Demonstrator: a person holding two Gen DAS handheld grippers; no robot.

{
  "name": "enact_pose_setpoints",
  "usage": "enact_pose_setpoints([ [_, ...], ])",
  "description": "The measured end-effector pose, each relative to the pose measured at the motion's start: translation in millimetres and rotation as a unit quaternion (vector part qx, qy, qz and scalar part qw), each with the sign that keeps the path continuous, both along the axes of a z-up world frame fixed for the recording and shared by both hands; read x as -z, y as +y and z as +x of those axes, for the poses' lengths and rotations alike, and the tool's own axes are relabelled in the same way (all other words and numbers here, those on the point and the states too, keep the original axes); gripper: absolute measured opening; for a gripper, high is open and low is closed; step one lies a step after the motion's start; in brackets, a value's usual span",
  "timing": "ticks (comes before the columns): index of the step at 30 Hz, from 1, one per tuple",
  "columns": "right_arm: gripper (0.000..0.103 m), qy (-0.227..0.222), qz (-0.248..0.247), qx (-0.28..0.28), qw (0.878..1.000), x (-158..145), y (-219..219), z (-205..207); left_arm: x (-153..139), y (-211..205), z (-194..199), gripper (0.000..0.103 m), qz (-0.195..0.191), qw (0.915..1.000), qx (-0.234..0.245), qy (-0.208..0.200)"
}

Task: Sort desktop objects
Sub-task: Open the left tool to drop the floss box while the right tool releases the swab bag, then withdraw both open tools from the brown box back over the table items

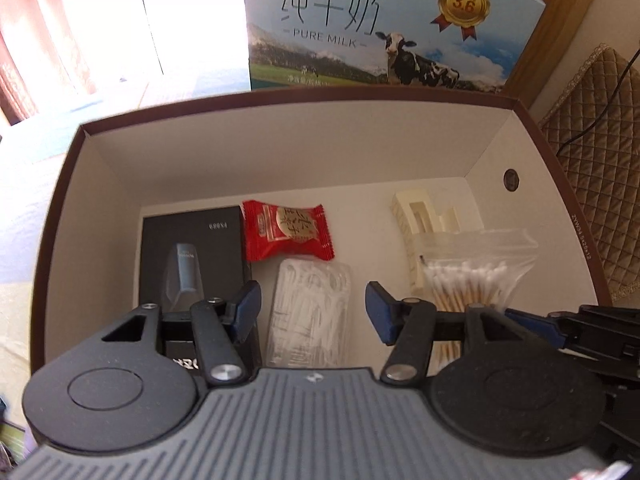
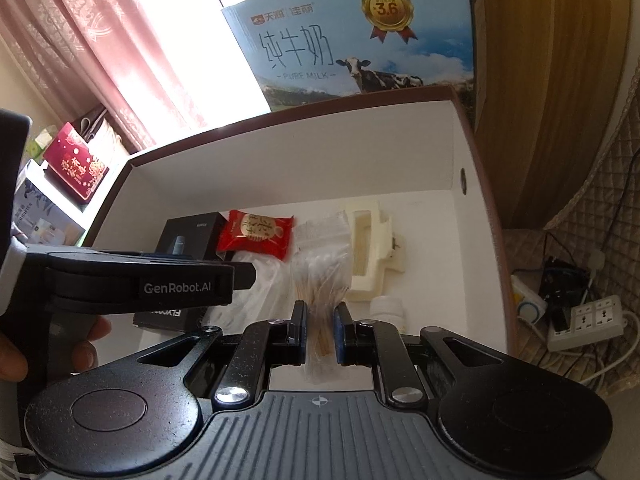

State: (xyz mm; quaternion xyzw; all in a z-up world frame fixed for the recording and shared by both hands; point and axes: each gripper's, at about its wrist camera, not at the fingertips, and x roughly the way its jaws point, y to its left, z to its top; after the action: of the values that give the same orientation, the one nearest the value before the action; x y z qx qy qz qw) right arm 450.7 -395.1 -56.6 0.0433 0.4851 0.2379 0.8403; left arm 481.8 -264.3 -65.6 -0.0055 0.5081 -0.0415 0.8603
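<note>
While clear zip bag of wooden-stemmed cotton swabs is clamped at near end by right gripper, left gripper is held spread apart, empty, over clear plastic pack of white floss picks. All is placed inside brown-rimmed white cardboard box: red candy wrapper behind floss pack, black carton left of it, cream hair claw right.

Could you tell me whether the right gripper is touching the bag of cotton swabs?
Touching: the right wrist view shows the right gripper pinching the bag of cotton swabs.
</note>
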Motion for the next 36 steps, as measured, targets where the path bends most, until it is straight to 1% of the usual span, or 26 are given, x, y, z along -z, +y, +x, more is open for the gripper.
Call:
enact_pose_setpoints([
  [3, 0.010, 0.004, 0.002, 0.000, 1.000, 1.6, 4.0, 1.6, -4.3, -0.2, -0.8, 0.053, 0.019, 0.9997, 0.006, -0.011],
  [9, 0.010, 0.010, 0.009, 0.006, 1.000, 4.7, 12.1, 3.8, -7.7, 8.9, -3.7, 0.054, 0.028, 0.9994, 0.002, -0.018],
  [12, 0.011, 0.004, 0.014, 0.018, 1.000, 5.3, 15.0, 5.0, -8.4, 13.6, -5.4, 0.059, 0.029, 0.9994, -0.001, -0.020],
  [13, 0.012, 0.001, 0.018, 0.018, 1.000, 5.2, 15.3, 5.6, -9.0, 15.1, -6.7, 0.061, 0.028, 0.9994, -0.001, -0.023],
  [15, 0.024, -0.002, 0.017, 0.022, 1.000, 4.3, 16.0, 5.5, -10.6, 18.2, -9.6, 0.065, 0.026, 0.9993, -0.002, -0.027],
  [17, 0.058, -0.015, 0.019, 0.023, 0.999, 1.6, 14.6, 2.7, -12.5, 21.3, -12.5, 0.069, 0.027, 0.9992, -0.002, -0.030],
  [18, 0.061, -0.021, 0.016, 0.022, 0.999, -0.1, 14.1, 0.8, -13.8, 23.4, -14.8, 0.071, 0.030, 0.9990, -0.001, -0.032],
  [19, 0.061, -0.026, 0.014, 0.017, 0.999, -1.8, 13.6, -1.0, -14.6, 24.8, -16.6, 0.074, 0.031, 0.9990, 0.000, -0.033],
  [21, 0.062, -0.030, 0.008, 0.012, 0.999, -5.0, 12.0, -4.9, -16.8, 27.5, -21.0, 0.075, 0.033, 0.9989, 0.004, -0.034],
  [22, 0.063, -0.032, 0.004, 0.008, 0.999, -6.8, 11.3, -7.5, -18.1, 28.2, -23.1, 0.076, 0.034, 0.9988, 0.006, -0.035],
  [24, 0.074, -0.038, 0.000, -0.009, 0.999, -10.5, 10.3, -14.5, -22.5, 29.0, -30.0, 0.080, 0.036, 0.9985, 0.013, -0.040],
  [25, 0.083, -0.042, -0.006, -0.015, 0.999, -12.5, 10.1, -18.2, -24.2, 28.9, -32.5, 0.083, 0.039, 0.9983, 0.016, -0.041],
  [26, 0.088, -0.049, -0.012, -0.018, 0.999, -14.4, 9.8, -22.5, -26.3, 29.2, -36.8, 0.085, 0.043, 0.9979, 0.020, -0.044],
  [29, 0.095, -0.064, -0.026, -0.025, 0.997, -19.7, 9.1, -33.6, -31.4, 29.6, -47.1, 0.086, 0.056, 0.9967, 0.027, -0.051],
  [32, 0.100, -0.078, -0.029, -0.030, 0.996, -26.1, 7.0, -44.1, -37.2, 31.5, -57.6, 0.088, 0.060, 0.9963, 0.026, -0.055],
  [36, 0.101, -0.087, -0.025, -0.028, 0.996, -34.0, 2.5, -55.6, -42.8, 32.0, -71.1, 0.090, 0.069, 0.9955, 0.029, -0.058],
])
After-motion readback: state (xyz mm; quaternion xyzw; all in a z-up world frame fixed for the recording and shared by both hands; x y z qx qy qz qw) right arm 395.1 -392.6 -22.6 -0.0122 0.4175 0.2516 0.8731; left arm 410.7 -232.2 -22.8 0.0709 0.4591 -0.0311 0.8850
